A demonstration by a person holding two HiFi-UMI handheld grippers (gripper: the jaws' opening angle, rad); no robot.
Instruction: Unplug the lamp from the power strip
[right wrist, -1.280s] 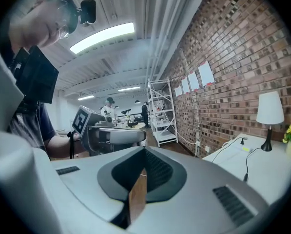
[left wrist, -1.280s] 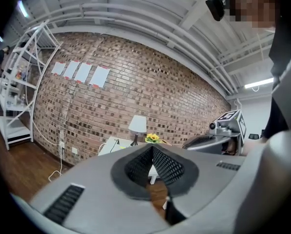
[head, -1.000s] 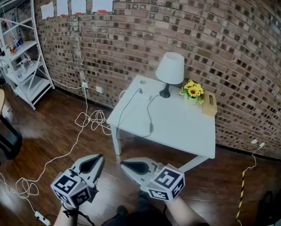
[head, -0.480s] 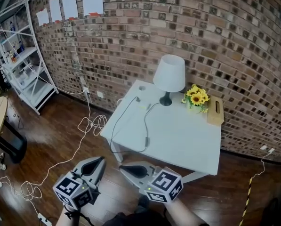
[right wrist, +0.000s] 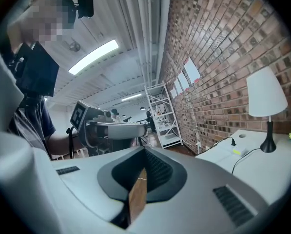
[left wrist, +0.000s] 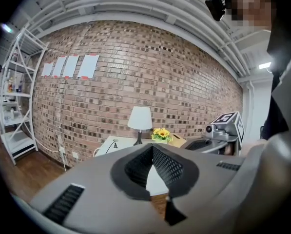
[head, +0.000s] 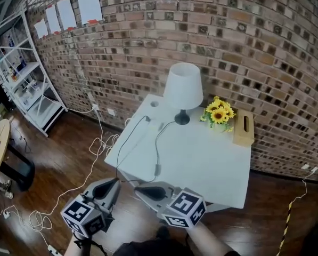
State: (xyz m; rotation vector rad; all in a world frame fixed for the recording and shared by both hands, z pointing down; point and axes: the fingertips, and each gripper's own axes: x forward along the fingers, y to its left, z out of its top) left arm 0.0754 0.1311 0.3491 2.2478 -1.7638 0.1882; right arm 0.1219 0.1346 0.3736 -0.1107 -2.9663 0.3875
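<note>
Since a second ago the head camera has come closer to the white table (head: 212, 159), which now sits lower and larger in the head view; both grippers are still low at the bottom edge, short of the table's near edge.

In the head view, the lamp (head: 182, 87) stands near the table's far edge. Sunflowers (head: 218, 112) are just beside it on the right, with a wooden box (head: 243, 128) by the far right corner. The lamp's black cord (head: 156, 152) runs from its base toward the near left edge, then loops back up to a black plug (head: 147, 118) near the far left corner, by the white power strip (head: 160, 125). The left gripper (head: 114, 182) and right gripper (head: 139, 188) point at the table with nothing in them. White cables (head: 97, 143) lie on the wood floor.

In the left gripper view, the left gripper's (left wrist: 152, 150) jaws are together and empty; the lamp (left wrist: 140, 118) shows beyond them.

In the right gripper view, the right gripper's (right wrist: 145, 152) jaws meet at the tips, holding nothing. The plug (right wrist: 231, 141) stands upright at the power strip (right wrist: 239, 151), well apart from the jaws.
</note>
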